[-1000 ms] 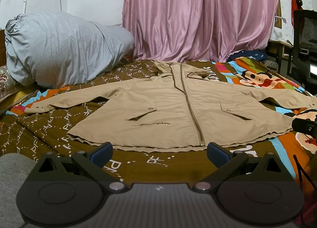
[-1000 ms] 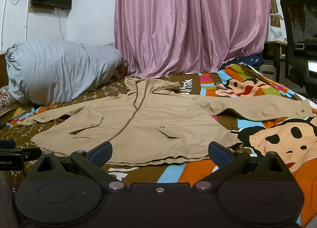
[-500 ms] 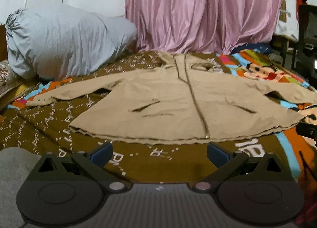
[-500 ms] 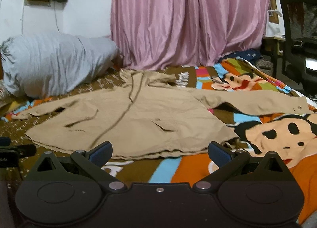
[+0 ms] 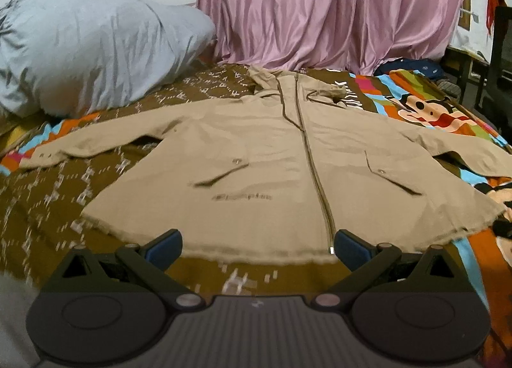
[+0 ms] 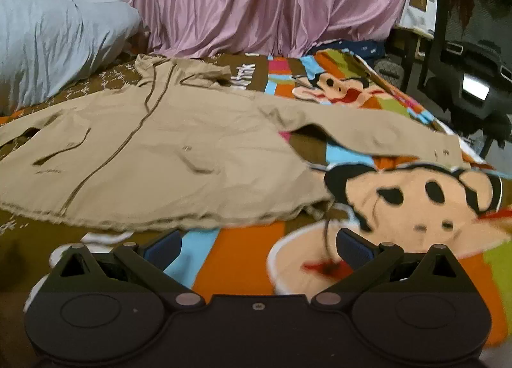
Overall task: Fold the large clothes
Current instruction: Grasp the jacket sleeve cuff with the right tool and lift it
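Observation:
A tan hooded jacket [image 5: 272, 156] lies flat and zipped on the bed, sleeves spread to both sides, hood toward the curtain. It also shows in the right wrist view [image 6: 153, 150]. My left gripper [image 5: 257, 248] is open and empty, just above the jacket's bottom hem near the zipper end. My right gripper [image 6: 257, 248] is open and empty over the cartoon bedspread, just in front of the jacket's right hem corner [image 6: 316, 204]. The right sleeve [image 6: 384, 137] stretches toward the bed's right edge.
A large grey pillow [image 5: 80, 51] lies at the back left. A pink curtain [image 5: 320, 9] hangs behind the bed. A black office chair [image 6: 473, 47] stands to the right. The patterned bedspread [image 6: 416, 201] covers the bed.
Both grippers have moved forward and down toward the jacket's hem. The right gripper has also swung to the right, toward the hem corner. Both stay open.

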A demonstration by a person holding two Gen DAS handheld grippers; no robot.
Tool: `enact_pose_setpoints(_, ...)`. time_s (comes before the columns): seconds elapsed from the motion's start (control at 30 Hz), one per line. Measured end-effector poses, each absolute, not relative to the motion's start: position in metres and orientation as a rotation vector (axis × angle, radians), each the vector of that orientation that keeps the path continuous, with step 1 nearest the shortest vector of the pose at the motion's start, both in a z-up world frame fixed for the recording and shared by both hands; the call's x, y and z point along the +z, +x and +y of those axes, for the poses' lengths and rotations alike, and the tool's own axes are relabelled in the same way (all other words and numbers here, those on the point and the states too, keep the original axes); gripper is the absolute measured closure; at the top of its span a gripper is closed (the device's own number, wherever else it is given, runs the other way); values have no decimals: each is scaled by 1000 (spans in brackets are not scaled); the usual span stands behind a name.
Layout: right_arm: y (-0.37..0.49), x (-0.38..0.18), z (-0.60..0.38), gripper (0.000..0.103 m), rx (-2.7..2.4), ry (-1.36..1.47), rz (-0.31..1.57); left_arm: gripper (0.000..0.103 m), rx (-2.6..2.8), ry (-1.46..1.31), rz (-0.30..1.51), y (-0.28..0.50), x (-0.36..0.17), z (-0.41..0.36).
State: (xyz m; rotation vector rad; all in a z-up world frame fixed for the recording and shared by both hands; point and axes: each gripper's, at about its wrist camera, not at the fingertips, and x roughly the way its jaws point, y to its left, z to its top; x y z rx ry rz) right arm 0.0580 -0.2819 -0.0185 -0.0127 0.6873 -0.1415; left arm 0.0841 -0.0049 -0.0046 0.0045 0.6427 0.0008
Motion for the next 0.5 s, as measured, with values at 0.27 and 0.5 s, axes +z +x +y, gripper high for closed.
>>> enact_pose_setpoints(0.27, 104, -6, -392, 0, -221, 136, 605, 0, 27, -8, 641, 145, -7, -10)
enact_pose_setpoints(0.5, 141, -5, -520, 7, -300, 417, 580, 0, 39, -40, 649, 169, -22, -3)
